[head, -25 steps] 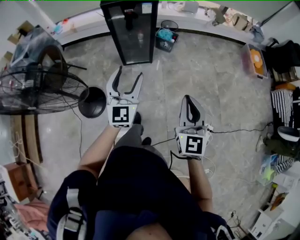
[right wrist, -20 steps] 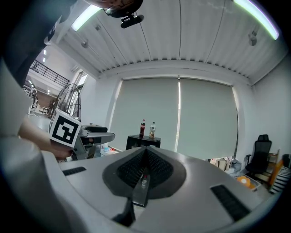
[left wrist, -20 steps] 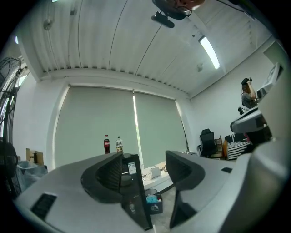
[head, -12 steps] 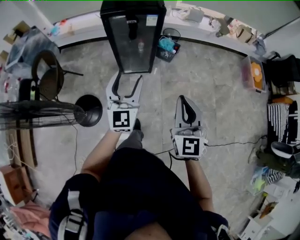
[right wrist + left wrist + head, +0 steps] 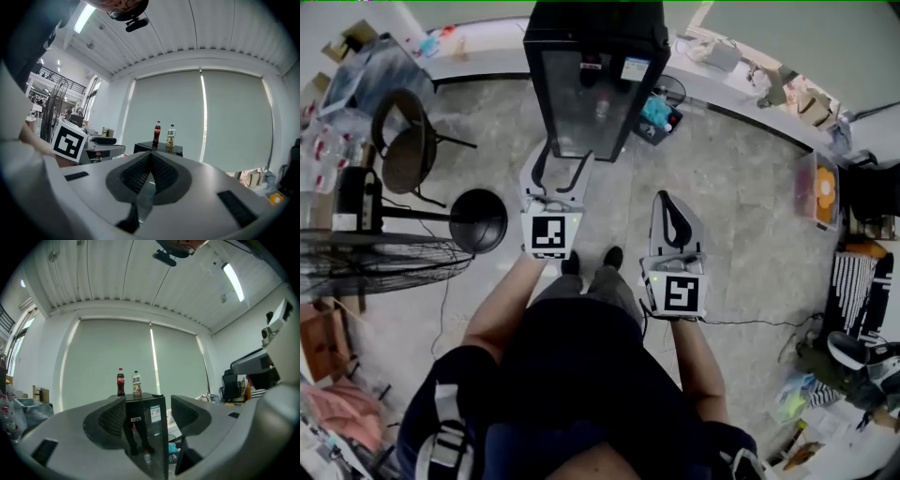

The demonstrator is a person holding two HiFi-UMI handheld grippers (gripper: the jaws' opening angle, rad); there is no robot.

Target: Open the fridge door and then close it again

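Holding both grippers level out front, the person stands on a grey stone floor point(image 5: 741, 216); shoe toes point(image 5: 611, 256) show just past the dark clothing.

Nearest: the right gripper point(image 5: 667, 197). Jaws pressed together, ribbed pads meeting in one seam, nothing between them; the right gripper view point(image 5: 150, 169) shows the same. It hangs in open air, well short of the fridge.

Further ahead: the left gripper point(image 5: 565, 150). Jaws spread wide and empty. In the left gripper view point(image 5: 150, 414) the fridge front fills the gap between the pads, and neither pad presses on anything. From the head view the tips overlap the lower edge of the glass; can't tell if they touch it.

The fridge point(image 5: 595, 37) is a small black cabinet straight ahead of the left gripper. Its glass door point(image 5: 581, 103) sits shut, flush with the cabinet, with a white label point(image 5: 635, 68) at the upper right of the glass. A small bottle point(image 5: 146, 458) stands low inside. On top are a cola bottle point(image 5: 121, 382) and a tea bottle point(image 5: 136, 383), upright, side by side.

To the person's left: a floor fan point(image 5: 375, 253) with a round black base point(image 5: 481, 220), and a chair point(image 5: 403, 155) beyond it. A dark crate point(image 5: 659, 114) with blue contents sits just beside the fridge on its right.

Farthest: a white ledge point(image 5: 487, 61) along the wall and a pale roller blind point(image 5: 108, 362).
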